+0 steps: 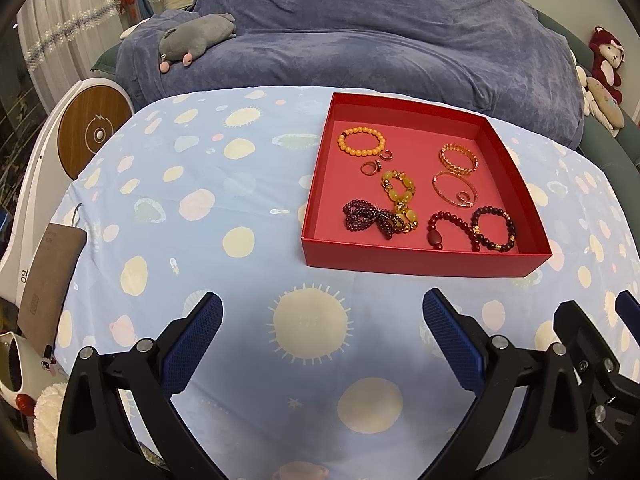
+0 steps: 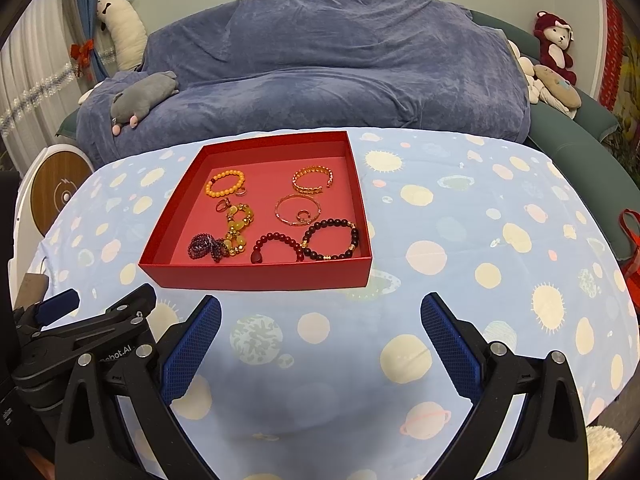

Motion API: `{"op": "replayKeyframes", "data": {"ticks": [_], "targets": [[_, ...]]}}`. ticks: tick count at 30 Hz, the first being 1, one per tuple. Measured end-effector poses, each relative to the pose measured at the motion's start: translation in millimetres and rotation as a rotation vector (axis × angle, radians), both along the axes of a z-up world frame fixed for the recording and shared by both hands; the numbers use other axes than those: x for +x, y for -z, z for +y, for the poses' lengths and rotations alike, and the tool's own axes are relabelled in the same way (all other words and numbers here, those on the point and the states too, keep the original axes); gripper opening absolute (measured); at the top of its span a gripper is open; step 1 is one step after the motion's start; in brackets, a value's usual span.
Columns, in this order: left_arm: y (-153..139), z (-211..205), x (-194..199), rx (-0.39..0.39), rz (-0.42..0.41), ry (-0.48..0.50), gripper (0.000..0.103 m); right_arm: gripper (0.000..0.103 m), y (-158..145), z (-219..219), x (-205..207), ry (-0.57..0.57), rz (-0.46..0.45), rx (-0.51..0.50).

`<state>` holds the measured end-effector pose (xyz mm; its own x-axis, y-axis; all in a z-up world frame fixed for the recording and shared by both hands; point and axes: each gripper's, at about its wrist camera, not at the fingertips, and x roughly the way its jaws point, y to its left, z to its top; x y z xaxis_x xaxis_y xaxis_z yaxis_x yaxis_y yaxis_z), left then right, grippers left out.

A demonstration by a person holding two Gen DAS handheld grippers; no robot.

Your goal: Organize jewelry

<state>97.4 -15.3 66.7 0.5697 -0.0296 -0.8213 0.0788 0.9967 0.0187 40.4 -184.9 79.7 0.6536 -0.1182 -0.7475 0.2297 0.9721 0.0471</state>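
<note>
Home living room, covered sofa [image 2: 320, 60], plush toys [image 2: 554, 44]

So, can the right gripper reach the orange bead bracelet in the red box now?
Probably yes. The right gripper is open and empty, the open-topped red cardboard box lies just ahead, and nothing covers the orange bead bracelet at its far left corner.

A red tray [image 2: 256, 276] sits on the planet-print cloth [image 2: 460, 248] holding bracelets and rings, with the right gripper [image 2: 320, 320] spread wide just before its near wall and the left gripper [image 2: 88, 312] beside its near-left corner.
</note>
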Motion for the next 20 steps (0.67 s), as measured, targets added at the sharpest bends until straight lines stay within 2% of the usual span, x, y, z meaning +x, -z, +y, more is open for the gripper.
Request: {"op": "replayKeyframes", "data": {"ticks": [20], "targets": [[-0.9,0.3,0.6,0.028,-0.011,-0.005,0.095,0.096,0.9,-0.3,-0.4,0.0,-0.002,-0.002]]}}
